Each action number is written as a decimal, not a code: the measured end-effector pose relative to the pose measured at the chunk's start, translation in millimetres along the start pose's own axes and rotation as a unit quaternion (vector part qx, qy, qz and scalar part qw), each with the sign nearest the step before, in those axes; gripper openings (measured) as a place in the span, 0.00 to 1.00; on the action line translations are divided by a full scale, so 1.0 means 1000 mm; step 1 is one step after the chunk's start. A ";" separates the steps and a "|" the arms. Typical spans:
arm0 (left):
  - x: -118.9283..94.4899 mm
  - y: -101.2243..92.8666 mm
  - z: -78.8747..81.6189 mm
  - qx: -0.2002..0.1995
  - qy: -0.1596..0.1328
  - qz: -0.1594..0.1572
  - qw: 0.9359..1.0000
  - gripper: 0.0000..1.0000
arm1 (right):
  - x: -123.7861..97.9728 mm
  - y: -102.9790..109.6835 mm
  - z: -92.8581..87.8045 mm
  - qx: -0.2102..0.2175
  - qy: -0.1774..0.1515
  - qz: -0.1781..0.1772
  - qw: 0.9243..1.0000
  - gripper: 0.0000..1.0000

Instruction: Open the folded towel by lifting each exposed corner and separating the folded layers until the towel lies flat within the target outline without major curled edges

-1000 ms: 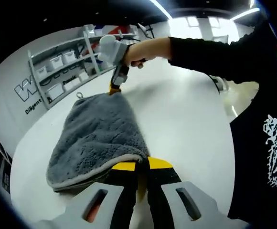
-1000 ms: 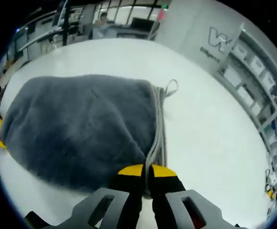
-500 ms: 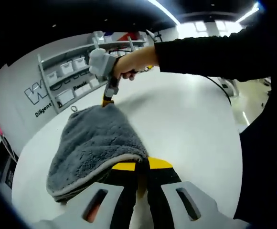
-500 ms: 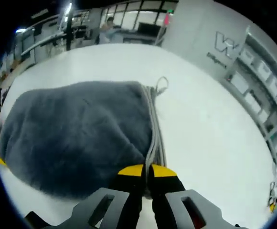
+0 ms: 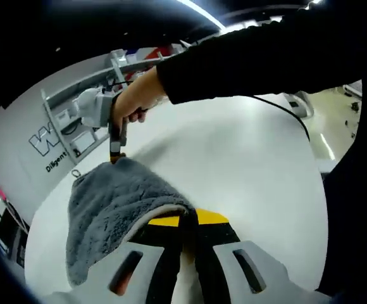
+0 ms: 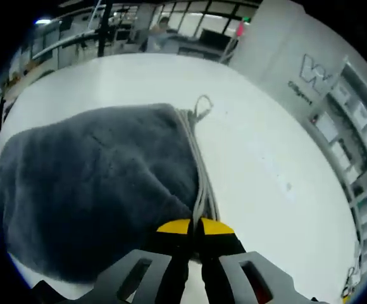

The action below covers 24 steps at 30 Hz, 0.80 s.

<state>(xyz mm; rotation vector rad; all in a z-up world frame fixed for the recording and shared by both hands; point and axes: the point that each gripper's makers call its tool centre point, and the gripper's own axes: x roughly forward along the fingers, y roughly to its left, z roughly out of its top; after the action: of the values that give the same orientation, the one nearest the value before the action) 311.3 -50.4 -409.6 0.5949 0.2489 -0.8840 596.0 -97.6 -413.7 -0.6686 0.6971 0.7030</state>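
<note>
Grey plush, thick and shaggy with a paler stitched hem, makes up the towel (image 5: 111, 202), which rests folded on a smooth white table (image 5: 234, 164). The left gripper (image 5: 183, 220) has its yellow-tipped jaws pressed together on the hem at one corner, the pile bulging up just behind them. In the right gripper view the right gripper (image 6: 190, 226) likewise pinches a stack of hems, at least two pale bands running away from its tips toward a small hanging loop (image 6: 201, 106) at the far corner. That same gripper appears in the left gripper view held by a hand (image 5: 135, 99) at the towel's far end, its tip down on the cloth. Both corners seem raised a little, since the towel humps in a soft dome between them. I judge the step in hand to be the lifting of corners, with the layers not yet parted: the towel is doubled and nowhere near flat. I can make out no target outline on the table. The next move probably calls for drawing the top layer up and over while the lower layers stay down; as the right jaws appear to hold several hems at once, they may need to regrip on one layer. The heavy nap should cling to itself and resist sliding.
</note>
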 end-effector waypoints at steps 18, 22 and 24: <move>0.010 0.001 0.005 0.016 -0.003 0.007 1.000 0.04 | 0.023 0.011 0.033 -0.070 0.015 -0.007 0.997 0.00; 0.014 0.001 0.007 0.018 -0.002 0.008 1.000 0.04 | 0.027 0.015 0.039 -0.085 0.019 -0.010 0.996 0.00; 0.015 0.001 0.008 0.017 -0.004 0.007 1.000 0.04 | 0.028 0.016 0.041 -0.094 0.024 -0.015 0.995 0.00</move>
<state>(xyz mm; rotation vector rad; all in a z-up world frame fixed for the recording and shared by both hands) 321.7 -64.4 -409.5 0.6233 0.2230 -0.8789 612.9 -48.5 -415.4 -0.8696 0.6684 0.7333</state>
